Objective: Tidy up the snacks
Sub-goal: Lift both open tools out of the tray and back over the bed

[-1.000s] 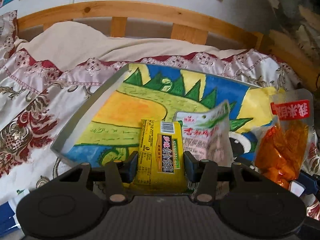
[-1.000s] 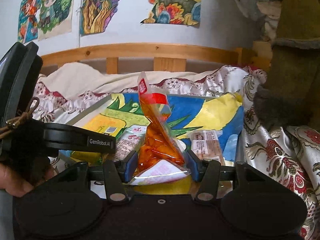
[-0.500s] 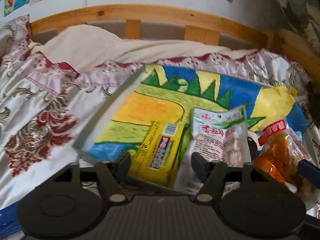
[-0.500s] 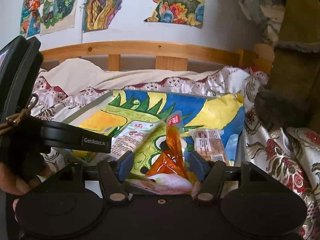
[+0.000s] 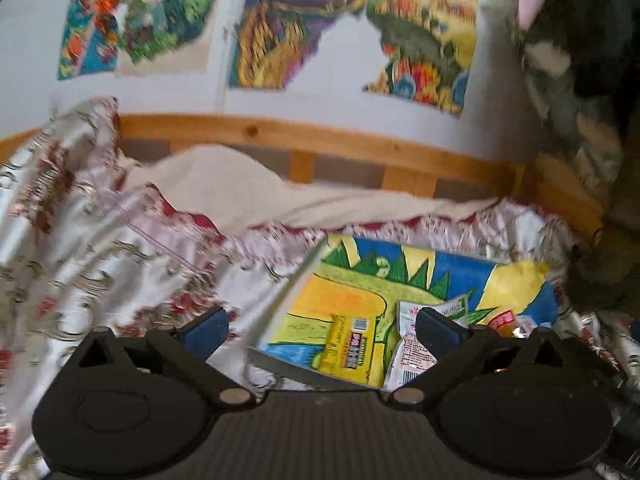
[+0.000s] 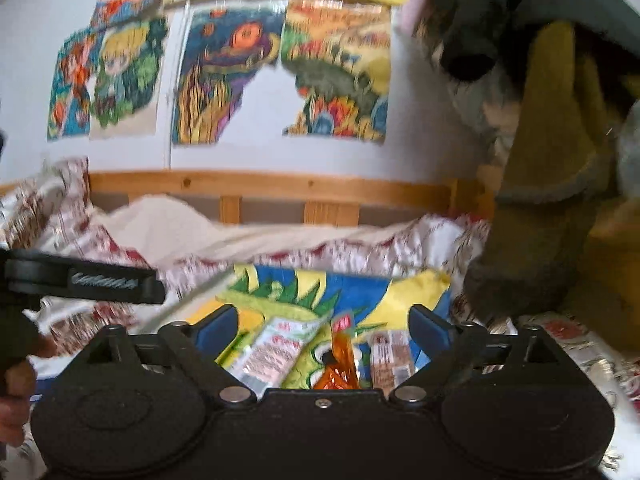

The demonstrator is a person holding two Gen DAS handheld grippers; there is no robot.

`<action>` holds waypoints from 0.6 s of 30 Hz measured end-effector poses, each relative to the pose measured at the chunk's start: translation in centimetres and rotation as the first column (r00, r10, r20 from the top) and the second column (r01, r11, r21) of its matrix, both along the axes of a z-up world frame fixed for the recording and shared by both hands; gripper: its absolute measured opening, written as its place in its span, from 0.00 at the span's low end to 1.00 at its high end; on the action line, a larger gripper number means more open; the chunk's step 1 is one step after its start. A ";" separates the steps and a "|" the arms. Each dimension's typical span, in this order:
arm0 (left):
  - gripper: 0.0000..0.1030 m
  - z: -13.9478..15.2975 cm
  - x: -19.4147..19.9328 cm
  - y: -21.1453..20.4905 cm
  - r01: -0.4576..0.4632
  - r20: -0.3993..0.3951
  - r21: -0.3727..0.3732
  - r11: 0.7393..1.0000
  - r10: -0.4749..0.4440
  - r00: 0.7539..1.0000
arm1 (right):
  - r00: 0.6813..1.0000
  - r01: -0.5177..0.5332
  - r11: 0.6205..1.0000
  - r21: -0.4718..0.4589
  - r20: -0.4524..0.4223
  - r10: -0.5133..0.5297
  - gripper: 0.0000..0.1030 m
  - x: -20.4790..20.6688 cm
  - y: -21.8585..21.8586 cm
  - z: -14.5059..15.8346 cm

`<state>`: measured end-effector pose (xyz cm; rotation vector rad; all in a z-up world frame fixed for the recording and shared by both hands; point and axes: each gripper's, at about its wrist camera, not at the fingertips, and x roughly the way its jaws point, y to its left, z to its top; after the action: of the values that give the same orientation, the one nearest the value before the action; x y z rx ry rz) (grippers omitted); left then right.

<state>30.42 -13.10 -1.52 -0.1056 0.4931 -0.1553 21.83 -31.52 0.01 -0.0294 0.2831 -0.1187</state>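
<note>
While the left wrist view is blurred, the left gripper [image 5: 320, 326] is seen with its jaws opening wide and nothing pressed between its blue pads. Beyond it, a shallow tray [image 5: 280, 300] with a bright dinosaur drawing on its floor is set on a patterned bedspread [image 5: 100, 248]. A yellow snack packet [image 5: 352, 350] is laid flat in the near part of the tray, just left of a white snack packet [image 5: 416, 350], which is partly hidden behind the right fingertip. Further right, the red top of an orange snack bag [image 5: 505, 319] is glimpsed above the gripper's arm. A wooden bed rail [image 5: 304, 140] is seen across the far side, with colourful posters [image 5: 288, 24] fixed to the wall above it.

From the right wrist view, the right gripper [image 6: 324, 326] is likewise seen with its jaws opening, and no packet is pinched by its pads. In the tray [image 6: 416, 292] ahead, the white snack packet [image 6: 272, 350] is laid at the left, the orange snack bag [image 6: 338, 364] is stood roughly in the middle, just beside it, and a pale brown snack packet [image 6: 390, 358] is laid flat at the right. The left gripper [image 6: 104, 280] is seen at the left edge, its far end over the bedspread [image 6: 436, 244], with part of a hand [image 6: 16, 392] below it. Dark and mustard-coloured clothing [image 6: 552, 168] is hung at the right.
</note>
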 end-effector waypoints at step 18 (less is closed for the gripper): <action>1.00 3.0 -14.7 9.9 0.014 0.018 -0.028 1.000 -0.013 1.000 | 0.994 0.011 0.996 0.085 0.111 -0.021 0.99 -15.5 4.5 4.7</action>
<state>15.74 -3.15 1.51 -0.1285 0.4738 -0.1762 6.34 -26.99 4.72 0.0629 0.1764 -0.1238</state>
